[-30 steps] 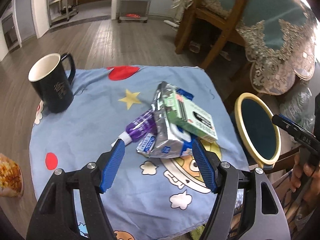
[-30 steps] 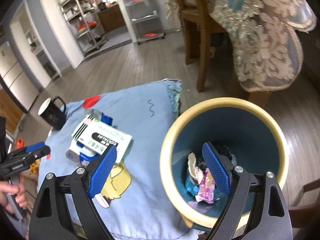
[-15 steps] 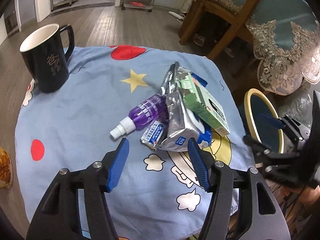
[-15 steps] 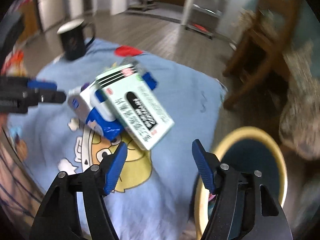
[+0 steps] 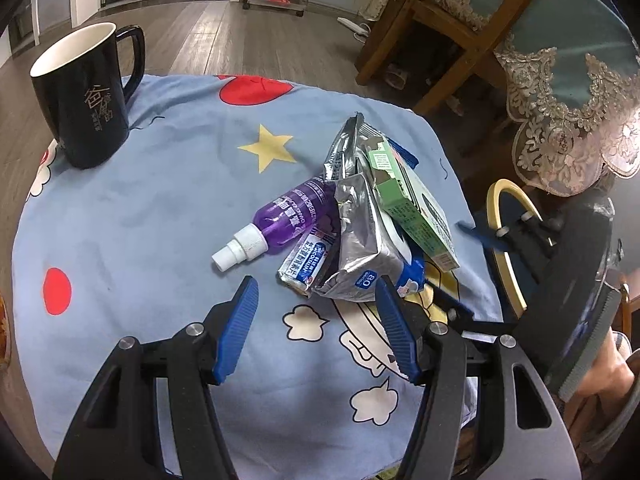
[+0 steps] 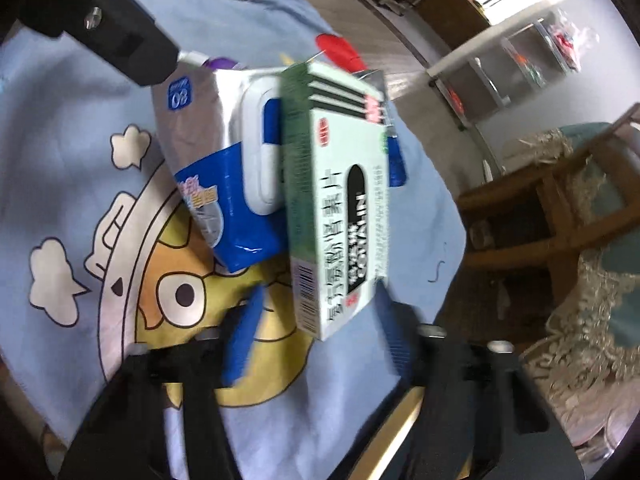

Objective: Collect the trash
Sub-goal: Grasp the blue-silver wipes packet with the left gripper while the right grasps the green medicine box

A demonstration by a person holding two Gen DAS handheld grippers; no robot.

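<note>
A pile of trash lies on the blue cartoon cloth [image 5: 160,216]: a green carton [image 5: 416,208] [image 6: 340,200], a silver and blue wipes pack [image 5: 360,236] [image 6: 224,152], a purple spray bottle [image 5: 280,216] and a small blue wrapper [image 5: 308,260]. My left gripper [image 5: 316,320] is open, just short of the pile. My right gripper [image 6: 316,324] is open with the carton's near end between its fingers, apart from them. It shows at the right in the left wrist view [image 5: 464,264]. The yellow-rimmed bin [image 5: 504,248] stands beside the table.
A black mug [image 5: 88,96] stands at the far left of the cloth. A wooden chair [image 5: 452,32] and a lace-covered table [image 5: 576,80] stand behind. Shelving racks stand at the back of the room [image 6: 520,52].
My right gripper swung from above the bin over to the table and closed in on the green carton. My left gripper drew nearer the pile and lower.
</note>
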